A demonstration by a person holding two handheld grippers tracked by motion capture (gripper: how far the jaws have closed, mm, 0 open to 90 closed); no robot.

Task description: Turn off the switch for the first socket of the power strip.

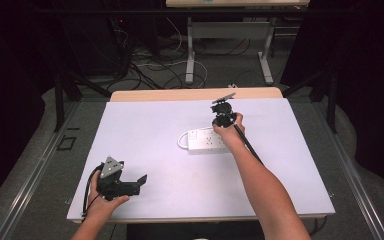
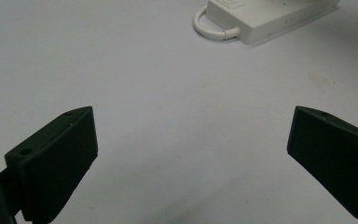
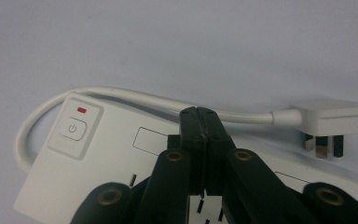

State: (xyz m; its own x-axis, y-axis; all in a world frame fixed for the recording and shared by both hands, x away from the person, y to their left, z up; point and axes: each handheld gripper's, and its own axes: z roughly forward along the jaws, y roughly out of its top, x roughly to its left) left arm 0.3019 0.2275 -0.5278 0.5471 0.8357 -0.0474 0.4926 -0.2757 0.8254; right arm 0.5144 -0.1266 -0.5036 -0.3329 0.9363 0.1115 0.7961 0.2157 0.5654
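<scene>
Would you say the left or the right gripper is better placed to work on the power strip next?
Probably the right. The right gripper hovers directly over the power strip, jaws shut and pointing at it. The left gripper sits near the table's front edge, jaws open, well apart from it.

High view: fixed above the near edge of the bench (image 1: 145, 130), facing forward and down, far enough to take in the whole top, both forearms and the floor beyond.

Left gripper view: mounted on the left gripper (image 2: 191, 154), low and close over the white top, looking along two wide-apart jaws toward the power strip (image 2: 265, 18) at the upper edge.

Right gripper view: mounted on the right gripper (image 3: 206, 116), very near, looking down past closed jaws onto the power strip (image 3: 98, 163), its cable and plug (image 3: 333, 119).

Shared by all three: the power strip (image 1: 207, 141) with its looped cable on the white top. Both grippers, left (image 1: 141, 180) and right (image 1: 225, 121), seen from above.
</scene>
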